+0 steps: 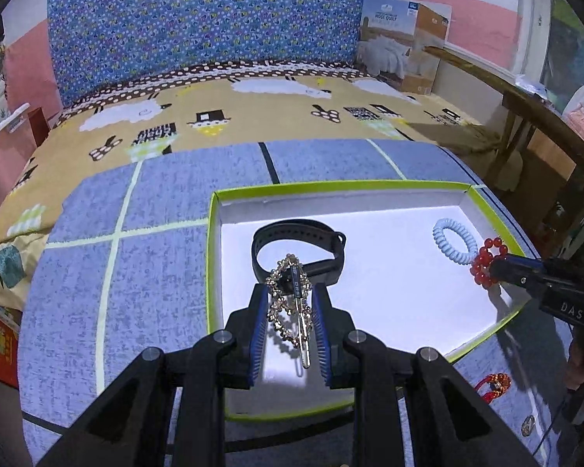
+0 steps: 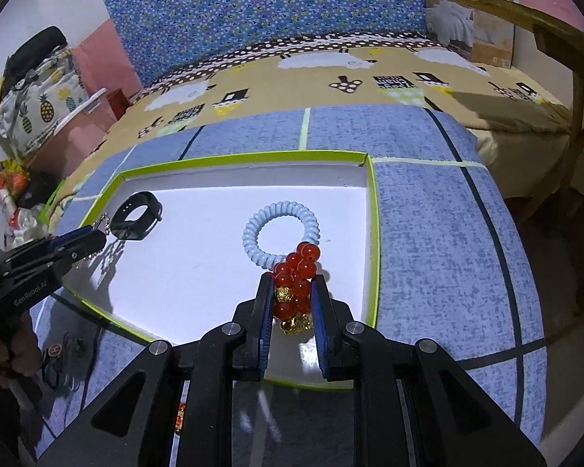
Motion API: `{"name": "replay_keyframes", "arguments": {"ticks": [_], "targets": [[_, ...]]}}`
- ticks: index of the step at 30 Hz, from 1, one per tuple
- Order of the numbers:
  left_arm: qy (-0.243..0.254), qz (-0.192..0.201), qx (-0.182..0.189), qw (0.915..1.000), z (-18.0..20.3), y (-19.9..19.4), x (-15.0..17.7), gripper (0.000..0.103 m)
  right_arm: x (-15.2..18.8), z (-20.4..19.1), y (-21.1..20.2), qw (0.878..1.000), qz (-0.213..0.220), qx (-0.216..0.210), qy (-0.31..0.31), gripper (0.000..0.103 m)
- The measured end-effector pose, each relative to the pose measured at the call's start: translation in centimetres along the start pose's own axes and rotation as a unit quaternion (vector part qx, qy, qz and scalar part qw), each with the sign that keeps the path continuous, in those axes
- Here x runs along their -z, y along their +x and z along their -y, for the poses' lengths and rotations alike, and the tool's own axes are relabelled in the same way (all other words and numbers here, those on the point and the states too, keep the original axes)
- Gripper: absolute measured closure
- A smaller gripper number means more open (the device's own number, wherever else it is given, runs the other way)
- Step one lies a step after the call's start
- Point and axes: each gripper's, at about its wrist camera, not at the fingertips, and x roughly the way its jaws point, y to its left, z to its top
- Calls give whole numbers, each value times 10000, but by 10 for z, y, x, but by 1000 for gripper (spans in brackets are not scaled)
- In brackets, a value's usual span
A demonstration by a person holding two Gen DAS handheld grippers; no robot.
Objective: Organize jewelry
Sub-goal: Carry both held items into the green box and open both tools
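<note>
Holding two pieces at once, you have both over the green-rimmed white box lid (image 1: 214,257) that sits on the blue patchwork cloth (image 1: 155,202) of the bed. Your left hand-held gripper (image 1: 290,292) pinches a gold chain bracelet (image 1: 282,303) together with a slim metal clip; the chain hangs between the blue pads just above the lid's white floor, near its left edge, casting a shadow below. Just beyond it a black watch band (image 1: 299,249) lies curled on the lid floor toward the far left corner. Your right hand-held gripper (image 2: 292,284) is pressed onto a red bead bracelet (image 2: 298,272) with small gold beads, held near the lid's right edge. The beads sit just in front of a pale blue spiral hair tie (image 2: 280,233) lying flat on the lid; whether they touch it is unclear. Outside the lid, on the cloth at its near right corner, lie another red-and-gold beaded piece (image 1: 496,385) and a small round pendant (image 1: 527,424).
</note>
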Motion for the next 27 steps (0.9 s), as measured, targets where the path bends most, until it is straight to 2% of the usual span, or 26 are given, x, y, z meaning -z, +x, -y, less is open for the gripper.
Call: {"name": "replay_keyframes", "arguments": {"ticks": [3,7,12,17,19,27], "targets": [[-71,-37,29,10000,-2,2,2,79,0,-1,-1,9999,-4,118,-31,83],[-116,-58,51,9999,-3,4,3,79,0,-3,-5,9995,102,272,-144,74],[-116,-22,78,9999,-3,2,5,78,2,-8,-13,9988,227,333,-280,73],[-101,103,136,9998,-4,-5,7,77,9,-11,-25,9986,378,256,-283,73],[-135,160,184,9996,-5,-9,8,71,11,-13,-29,9984,433,220,-278,73],[-145,391,177,9990,-6,-35,17,71,29,-20,-62,9967,760,42,-277,73]]}}
